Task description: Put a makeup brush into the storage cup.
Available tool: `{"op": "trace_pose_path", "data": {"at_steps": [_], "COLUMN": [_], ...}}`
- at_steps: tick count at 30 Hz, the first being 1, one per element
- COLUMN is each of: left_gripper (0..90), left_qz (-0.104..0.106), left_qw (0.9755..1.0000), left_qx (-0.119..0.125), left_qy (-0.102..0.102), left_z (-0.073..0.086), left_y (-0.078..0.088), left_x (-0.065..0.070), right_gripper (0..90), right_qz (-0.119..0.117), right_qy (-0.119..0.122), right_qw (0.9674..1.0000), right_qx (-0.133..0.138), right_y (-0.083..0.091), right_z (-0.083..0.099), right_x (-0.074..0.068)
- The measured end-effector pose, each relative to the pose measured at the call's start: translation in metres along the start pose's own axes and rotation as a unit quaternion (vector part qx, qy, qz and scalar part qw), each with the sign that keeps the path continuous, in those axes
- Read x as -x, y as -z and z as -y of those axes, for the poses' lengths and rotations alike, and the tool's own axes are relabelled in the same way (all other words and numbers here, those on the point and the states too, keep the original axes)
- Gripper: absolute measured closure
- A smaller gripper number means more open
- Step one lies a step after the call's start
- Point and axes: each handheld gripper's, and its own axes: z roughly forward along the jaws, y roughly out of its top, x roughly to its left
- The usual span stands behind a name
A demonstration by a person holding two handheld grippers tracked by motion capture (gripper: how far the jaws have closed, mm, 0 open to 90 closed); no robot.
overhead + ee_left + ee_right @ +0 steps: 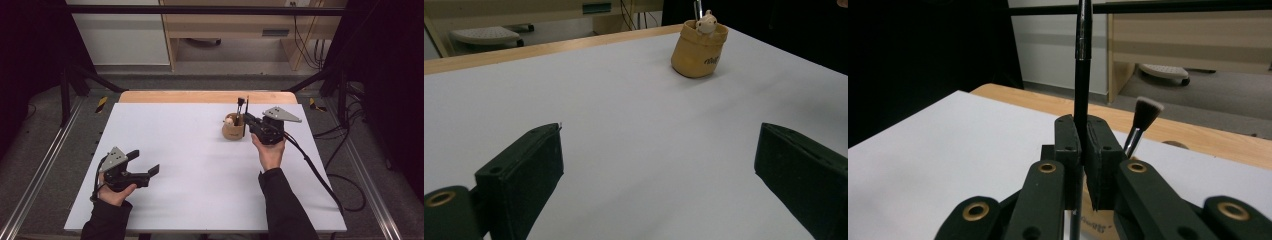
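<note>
- Right now the right gripper (1083, 150) has its 2 jaws pressed together on a thin black stick (1081, 75), most likely the handle of a makeup brush or pencil, though its upper end runs off the top of the right gripper view.
- That stick stands upright between the pads and passes down below them toward the tan cup (233, 131).
- Just beside the clamped stick, a second brush (1143, 122) with a silver ferrule and a white-tipped dark head leans to the right out of the same cup.
- From above, the right gripper (248, 119) sits at the cup's right rim, with the person's right hand (270, 150) wrapped around its body and a black cable trailing off toward the table's right edge.
- The cup stands upright on the white table (190, 165), toward the far right part of it, with a small pale figure (707, 22) peeking over its rim.
- The left gripper (146, 163) is held low over the near left part of the table, well apart from the cup.
- Its 2 jaws stand wide apart with nothing between them; the left gripper view looks across bare white surface to the cup (699, 50) in the distance.
- A wooden strip (207, 96) borders the table's far edge.
</note>
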Motion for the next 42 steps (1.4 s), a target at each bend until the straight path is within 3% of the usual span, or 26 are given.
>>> {"op": "trace_pose_path", "data": {"at_steps": [21, 28, 42], "left_gripper": [4.9, 4.9, 5.2], "left_qz": [-0.003, -0.003, -0.003], "left_qw": [1.0000, 1.0000, 1.0000], "left_qx": [-0.001, -0.002, -0.001], "left_qy": [-0.007, -0.007, -0.007], "left_z": [0.000, 0.001, 0.000], "left_y": [0.000, 0.000, 0.000], "left_x": [-0.002, -0.003, -0.002], "right_gripper": [85.5, 85.5, 85.5], "right_qz": [0.024, 0.037, 0.052], "right_qy": [-0.006, -0.008, -0.022], "right_qw": [0.9997, 0.9993, 0.9983], "right_qx": [0.006, 0.004, 0.013], "right_y": [-0.028, -0.043, -0.057], "right_z": [-0.011, -0.008, -0.008], "right_x": [0.014, 0.019, 0.027]}}
